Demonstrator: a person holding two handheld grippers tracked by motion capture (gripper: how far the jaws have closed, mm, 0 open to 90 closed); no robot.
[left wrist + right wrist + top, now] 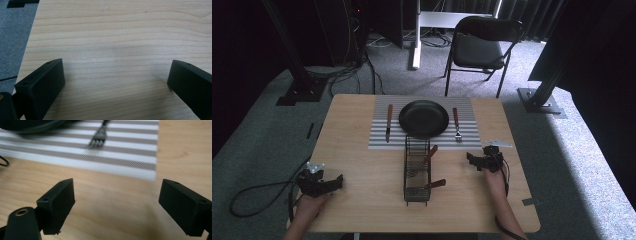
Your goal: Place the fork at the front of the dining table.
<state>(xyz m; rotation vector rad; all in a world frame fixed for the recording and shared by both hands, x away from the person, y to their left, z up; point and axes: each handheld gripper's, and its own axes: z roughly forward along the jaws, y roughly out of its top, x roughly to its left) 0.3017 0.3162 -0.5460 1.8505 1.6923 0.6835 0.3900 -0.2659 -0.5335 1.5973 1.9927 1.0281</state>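
Observation:
A black plate point(424, 118) sits mid-way on a striped placemat point(379, 137), with a wood-handled knife point(389, 122) to its left and a fork point(456, 124) to its right. In front stands a black wire basket point(417, 170) holding wood-handled utensils point(430, 155). My left gripper point(329, 184) rests open at the table's front left over bare wood point(112, 50). My right gripper point(473, 161) is open just right of the basket. In the right gripper view the fork tines point(97, 142) lie on the placemat point(120, 157) ahead, with the plate's rim point(30, 128) at top left.
A black folding chair point(482, 47) stands beyond the table's far edge. Dark frame posts rise at the back left and right. A small light piece point(498, 143) lies near the right edge. Grey carpet point(12, 37) borders the table's left side.

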